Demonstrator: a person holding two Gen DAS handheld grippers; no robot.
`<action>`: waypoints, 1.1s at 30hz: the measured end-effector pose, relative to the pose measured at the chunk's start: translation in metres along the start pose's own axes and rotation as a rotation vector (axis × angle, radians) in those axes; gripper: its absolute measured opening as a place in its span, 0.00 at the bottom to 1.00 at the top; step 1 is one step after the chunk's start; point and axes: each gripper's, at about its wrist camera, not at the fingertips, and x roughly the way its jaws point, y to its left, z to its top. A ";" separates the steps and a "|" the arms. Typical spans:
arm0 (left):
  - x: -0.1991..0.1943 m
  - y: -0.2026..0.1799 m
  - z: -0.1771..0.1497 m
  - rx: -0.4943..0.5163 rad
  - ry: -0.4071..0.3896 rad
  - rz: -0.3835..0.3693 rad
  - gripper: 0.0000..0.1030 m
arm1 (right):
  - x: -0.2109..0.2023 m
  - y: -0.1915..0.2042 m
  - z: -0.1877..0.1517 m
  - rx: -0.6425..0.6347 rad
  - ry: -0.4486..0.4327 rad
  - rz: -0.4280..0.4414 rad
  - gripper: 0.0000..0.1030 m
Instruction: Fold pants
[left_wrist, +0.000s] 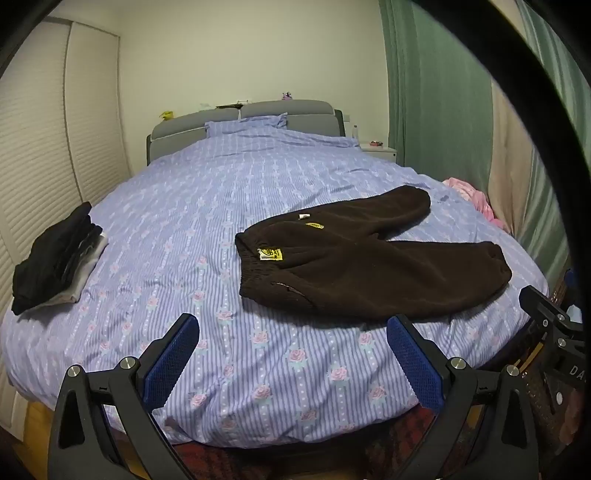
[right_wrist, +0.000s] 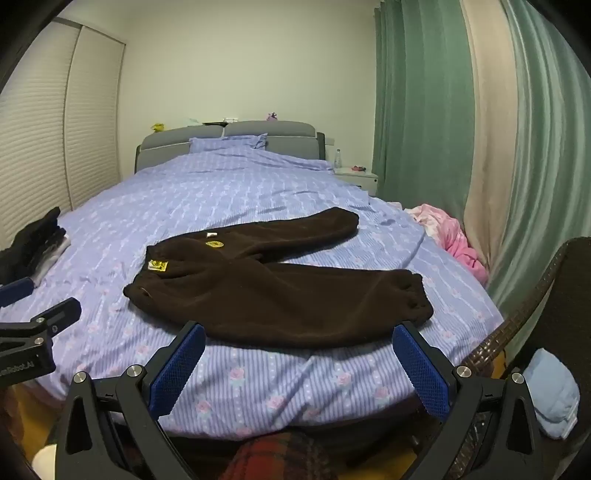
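Dark brown fleece pants (left_wrist: 354, 254) lie spread flat on the bed, waistband to the left with a yellow label, both legs splayed to the right. They also show in the right wrist view (right_wrist: 273, 284). My left gripper (left_wrist: 291, 354) is open and empty, hovering over the bed's foot edge, short of the waistband. My right gripper (right_wrist: 299, 358) is open and empty, just before the near leg. The left gripper's fingers (right_wrist: 55, 317) show at the left edge of the right wrist view.
The bed (left_wrist: 221, 192) has a purple floral cover. A stack of folded dark and white clothes (left_wrist: 55, 258) sits at its left edge. Pink fabric (right_wrist: 450, 236) lies at its right side by green curtains (right_wrist: 417, 110). A wicker chair (right_wrist: 554, 295) stands at the right.
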 end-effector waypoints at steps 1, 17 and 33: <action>0.000 0.001 0.000 0.001 0.000 0.002 1.00 | 0.000 0.000 0.000 -0.001 0.002 0.001 1.00; -0.002 0.000 0.001 0.014 -0.030 0.020 1.00 | -0.001 0.005 0.002 -0.005 -0.012 0.006 1.00; -0.007 -0.002 0.006 0.010 -0.049 0.023 1.00 | -0.003 0.006 0.005 -0.009 -0.023 0.025 1.00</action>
